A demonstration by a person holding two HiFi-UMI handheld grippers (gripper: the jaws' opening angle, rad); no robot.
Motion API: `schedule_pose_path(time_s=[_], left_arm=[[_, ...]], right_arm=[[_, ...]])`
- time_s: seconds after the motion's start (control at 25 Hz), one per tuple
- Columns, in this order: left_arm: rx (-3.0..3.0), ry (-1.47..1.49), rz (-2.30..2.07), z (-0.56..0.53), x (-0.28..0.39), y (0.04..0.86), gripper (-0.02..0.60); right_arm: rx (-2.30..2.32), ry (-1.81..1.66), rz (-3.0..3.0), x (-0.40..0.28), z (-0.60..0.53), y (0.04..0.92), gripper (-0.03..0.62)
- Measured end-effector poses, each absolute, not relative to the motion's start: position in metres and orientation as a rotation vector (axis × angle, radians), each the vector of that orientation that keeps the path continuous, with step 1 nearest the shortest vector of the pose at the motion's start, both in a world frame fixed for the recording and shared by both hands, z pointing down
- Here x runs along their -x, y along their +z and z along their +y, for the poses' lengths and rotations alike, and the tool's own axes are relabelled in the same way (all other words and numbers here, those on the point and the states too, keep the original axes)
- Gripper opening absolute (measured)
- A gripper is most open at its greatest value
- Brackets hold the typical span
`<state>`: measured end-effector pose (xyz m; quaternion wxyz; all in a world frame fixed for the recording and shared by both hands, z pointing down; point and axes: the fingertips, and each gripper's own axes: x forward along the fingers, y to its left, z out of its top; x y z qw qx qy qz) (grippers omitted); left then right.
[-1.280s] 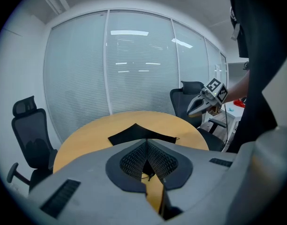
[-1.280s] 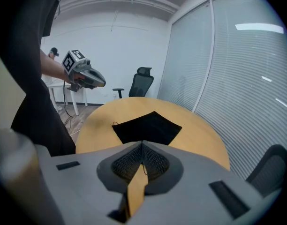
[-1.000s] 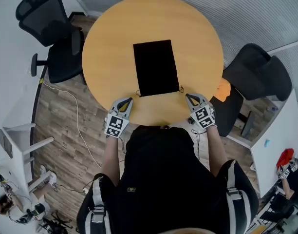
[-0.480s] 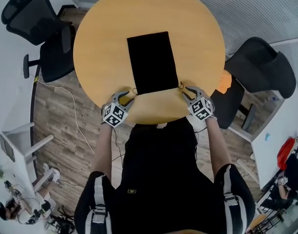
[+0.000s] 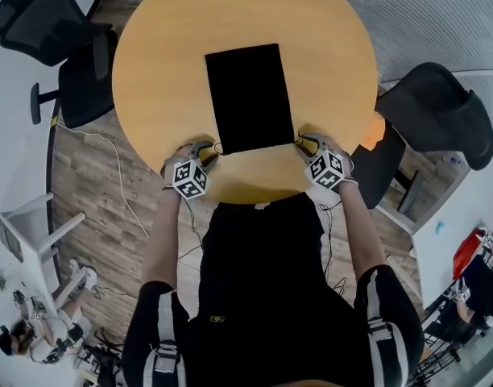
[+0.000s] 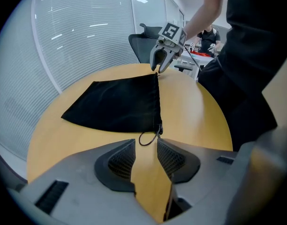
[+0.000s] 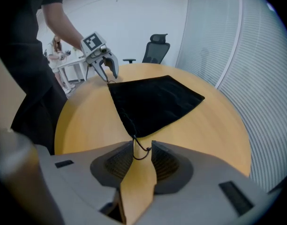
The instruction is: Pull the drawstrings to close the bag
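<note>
While the black bag (image 5: 248, 97) lies flat mid-worktop (image 5: 162, 71), mouth at 6 o'clock, the left claw (image 6: 146, 146) and right claw (image 7: 142, 149) have just been opening. Each stands spread around an unpinched drawstring loop (image 6: 146, 138). This looks like the reaching step; next, pinch both loops and pull toward 9 and 3.

The bag (image 5: 249, 97) is a flat, plain black cloth rectangle lying spread on the round wooden desk (image 5: 166, 55), its long sides running away from the person and its short mouth edge nearest the desk's near rim. A thin dark cord comes out at each near corner. The left drawstring loop (image 6: 147, 138) forms a small open ring lying on the wood, and the right drawstring loop (image 7: 141, 150) likewise curls just off its corner.
</note>
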<state>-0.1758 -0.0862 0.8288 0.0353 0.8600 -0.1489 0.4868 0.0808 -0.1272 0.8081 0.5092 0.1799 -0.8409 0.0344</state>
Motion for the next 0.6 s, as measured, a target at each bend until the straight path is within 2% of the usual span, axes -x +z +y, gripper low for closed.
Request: schedule_pose_path(time_s=[0.32,0.6], left_arm=[[-2.655,1.594,-0.347,-0.084,0.166,0.840,0.132],[-2.655,1.633,-0.308,-0.085,0.167,0.844,0.091]], right_arm=[[-0.168,0.003,-1.966,-0.080,-0.121,0.820,0.175],[-0.081,0.062,-1.957,-0.077,-0.112,0.824,0.175]])
